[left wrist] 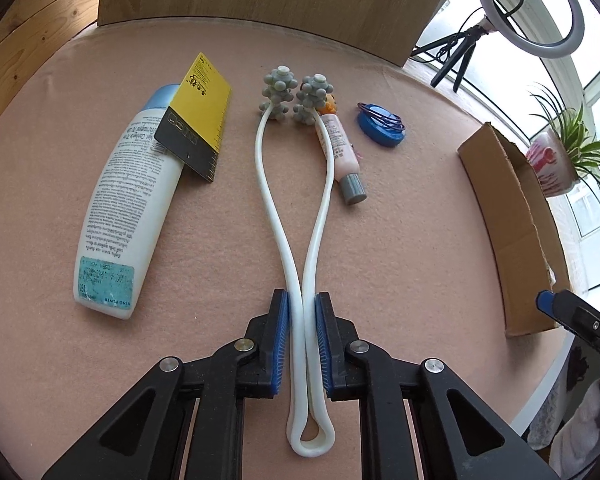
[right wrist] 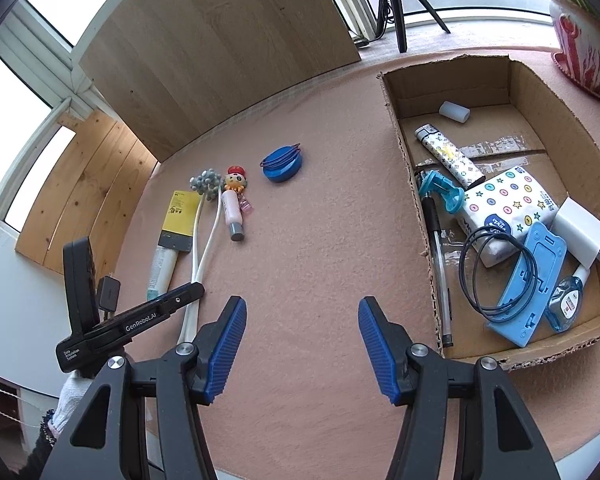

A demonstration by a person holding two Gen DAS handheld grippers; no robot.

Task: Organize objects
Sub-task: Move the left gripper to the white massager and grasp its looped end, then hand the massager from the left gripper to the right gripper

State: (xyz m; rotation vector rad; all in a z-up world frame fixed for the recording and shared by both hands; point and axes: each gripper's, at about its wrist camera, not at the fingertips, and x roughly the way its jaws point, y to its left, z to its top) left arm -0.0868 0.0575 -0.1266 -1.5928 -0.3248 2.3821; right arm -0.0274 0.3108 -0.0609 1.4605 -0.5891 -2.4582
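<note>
L gripper (left wrist: 302,344) is clamped on the white two-arm massager (left wrist: 312,216), pads pressing both arms together near its looped end. Massager lies flat on pink mat (left wrist: 400,240); knobbed gray heads point away, btwn lotion bottle (left wrist: 128,208) and small tube (left wrist: 342,152). R gripper (right wrist: 302,348) hangs over bare mat, jaws apart, nothing btwn; cardboard box (right wrist: 410,184) sits just beside it.

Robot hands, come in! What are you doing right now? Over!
Left gripper shut on white massager. Right gripper open, holding nothing. Cardboard box waits right; pink tube touches massager.
</note>
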